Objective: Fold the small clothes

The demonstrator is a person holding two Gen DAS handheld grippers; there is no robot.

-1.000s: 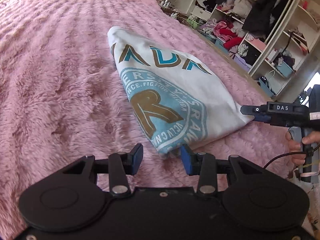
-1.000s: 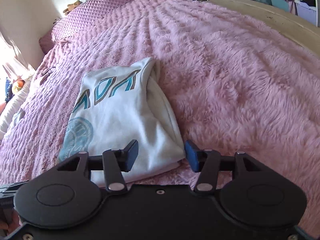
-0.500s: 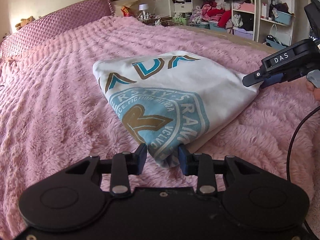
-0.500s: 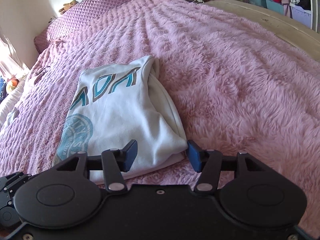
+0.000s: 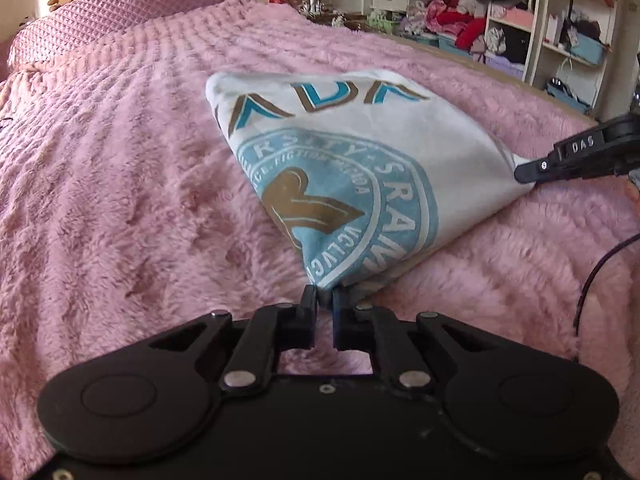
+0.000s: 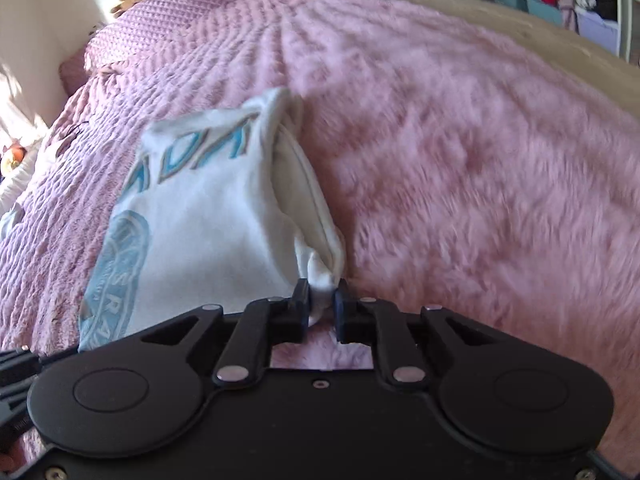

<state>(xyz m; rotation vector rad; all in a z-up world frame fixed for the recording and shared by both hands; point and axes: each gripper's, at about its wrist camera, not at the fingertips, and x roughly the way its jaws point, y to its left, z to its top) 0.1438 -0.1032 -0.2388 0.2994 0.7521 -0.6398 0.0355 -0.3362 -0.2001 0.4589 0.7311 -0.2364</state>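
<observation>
Shirt (image 5: pixel 360 184) on blanket (image 5: pixel 120 220), shelves (image 5: pixel 520 20) behind.

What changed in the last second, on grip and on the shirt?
Both grippers went from open, straddling the near corners, to shut. The left gripper now pinches the printed corner of the white shirt; the right gripper pinches the bunched plain corner. Both near corners look drawn taut into the jaws. The shirt still lies part-folded in the same place on the pink blanket.
</observation>
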